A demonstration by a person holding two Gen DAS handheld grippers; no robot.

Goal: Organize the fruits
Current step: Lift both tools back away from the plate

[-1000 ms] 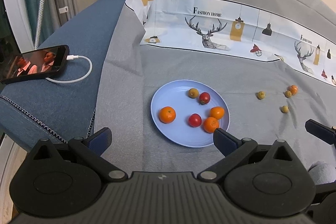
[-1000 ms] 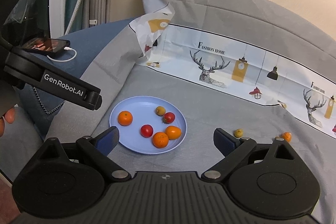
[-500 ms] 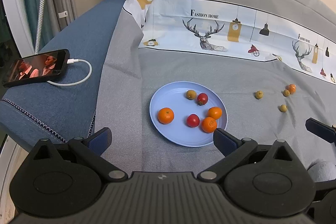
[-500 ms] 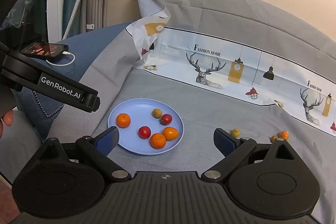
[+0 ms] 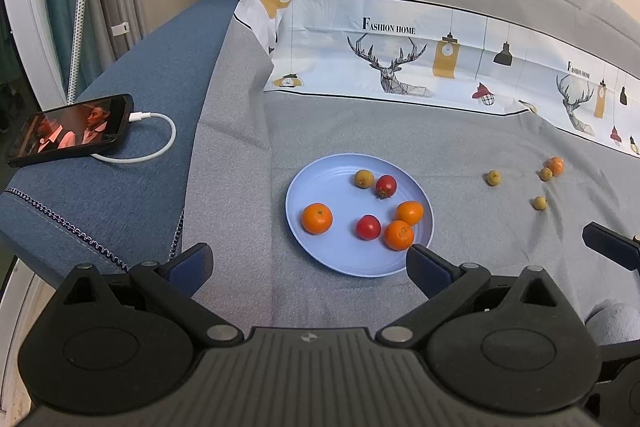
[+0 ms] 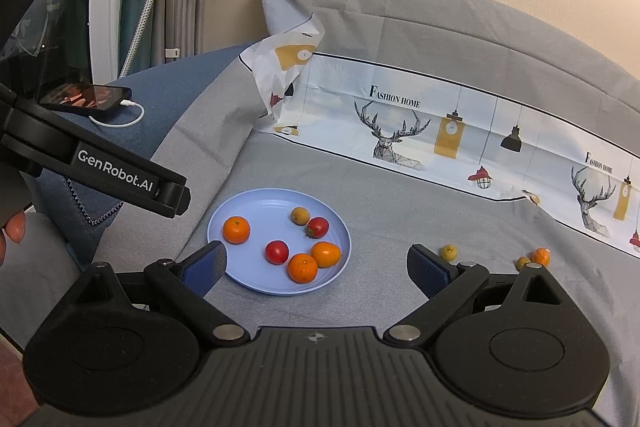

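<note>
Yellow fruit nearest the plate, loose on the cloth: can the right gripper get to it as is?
Probably yes. The right gripper is open and empty, the yellow fruit lies alone on bare cloth beside its right finger, apart from the plate.

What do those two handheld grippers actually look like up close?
Both are matte black plastic. The left gripper and right gripper each have a ribbed body, two round pivot discs with silver screws, and angled fingers tipped with textured blue pads. White "GenRobot.AI" lettering marks the left one's side.
</note>
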